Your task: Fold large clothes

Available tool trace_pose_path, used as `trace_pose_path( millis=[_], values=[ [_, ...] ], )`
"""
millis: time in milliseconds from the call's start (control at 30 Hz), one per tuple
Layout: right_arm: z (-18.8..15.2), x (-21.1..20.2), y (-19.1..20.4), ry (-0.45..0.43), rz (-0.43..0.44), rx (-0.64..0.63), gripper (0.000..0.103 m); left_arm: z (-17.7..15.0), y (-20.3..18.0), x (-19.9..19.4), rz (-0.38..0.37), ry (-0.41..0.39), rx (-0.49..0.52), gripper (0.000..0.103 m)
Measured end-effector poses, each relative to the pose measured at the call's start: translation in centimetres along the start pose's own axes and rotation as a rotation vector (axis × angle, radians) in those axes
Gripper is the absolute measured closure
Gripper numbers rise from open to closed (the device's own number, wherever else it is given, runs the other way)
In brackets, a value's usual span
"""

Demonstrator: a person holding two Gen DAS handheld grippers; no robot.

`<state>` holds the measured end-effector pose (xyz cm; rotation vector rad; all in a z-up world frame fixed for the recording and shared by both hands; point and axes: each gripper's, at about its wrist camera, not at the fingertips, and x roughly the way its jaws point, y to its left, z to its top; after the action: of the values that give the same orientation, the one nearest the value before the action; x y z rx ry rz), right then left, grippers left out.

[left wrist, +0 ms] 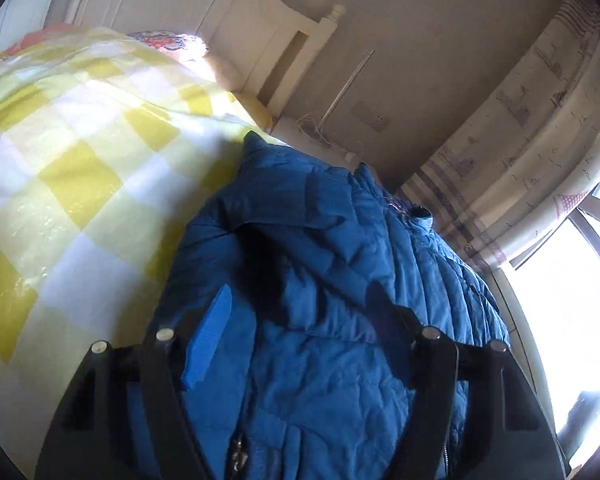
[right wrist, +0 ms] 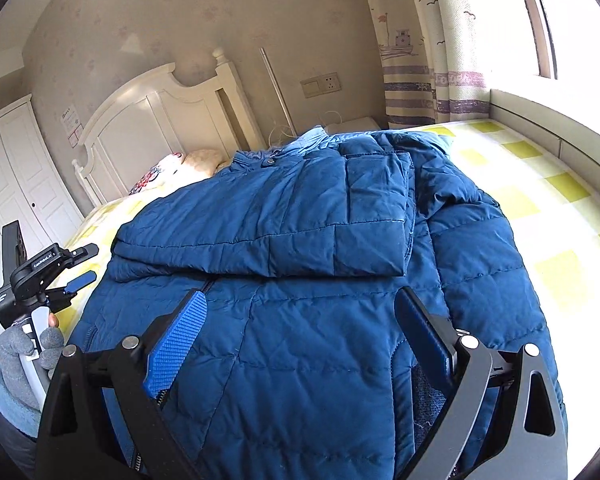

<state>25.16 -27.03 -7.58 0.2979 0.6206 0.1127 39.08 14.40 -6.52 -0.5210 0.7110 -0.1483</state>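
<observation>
Your left fingers [right wrist: 82, 276] and right fingers [right wrist: 300, 344] are both spread wide and pinch nothing. The blue puffer jacket [right wrist: 300, 240] lies on the bed [right wrist: 540, 208], filling the middle of the frame, one sleeve [right wrist: 268, 220] folded across. It looks soft, puffy, light and slippery. Grab a thick edge near the hem.
</observation>
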Motion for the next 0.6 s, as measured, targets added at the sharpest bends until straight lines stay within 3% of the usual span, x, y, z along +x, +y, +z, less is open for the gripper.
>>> trace_pose_path(
  millis=[67,167,233,300,467,600],
  values=[
    [0.0,-0.1,0.0,-0.001,0.003,-0.001,0.012,0.5,0.9,0.1,0.043,0.02,0.015,0.035],
    [-0.1,0.0,0.1,0.0,0.003,-0.001,0.012,1.0,-0.7,0.9,0.065,0.047,0.102,0.035],
    [-0.1,-0.1,0.1,0.002,0.0,-0.001,0.012,1.0,-2.4,2.3,0.18,0.062,0.184,0.035],
    [-0.1,0.0,0.1,0.003,-0.002,0.0,0.012,0.5,-2.9,3.9,0.246,0.088,0.192,0.035],
    [0.0,-0.2,-0.4,-0.001,0.018,0.029,0.012,0.0,-2.1,3.8,0.249,0.082,0.126,0.032],
    [0.3,-0.5,-2.1,0.005,0.088,0.116,0.012,-0.1,-1.3,3.4,0.22,0.077,0.098,0.032]
  ],
)
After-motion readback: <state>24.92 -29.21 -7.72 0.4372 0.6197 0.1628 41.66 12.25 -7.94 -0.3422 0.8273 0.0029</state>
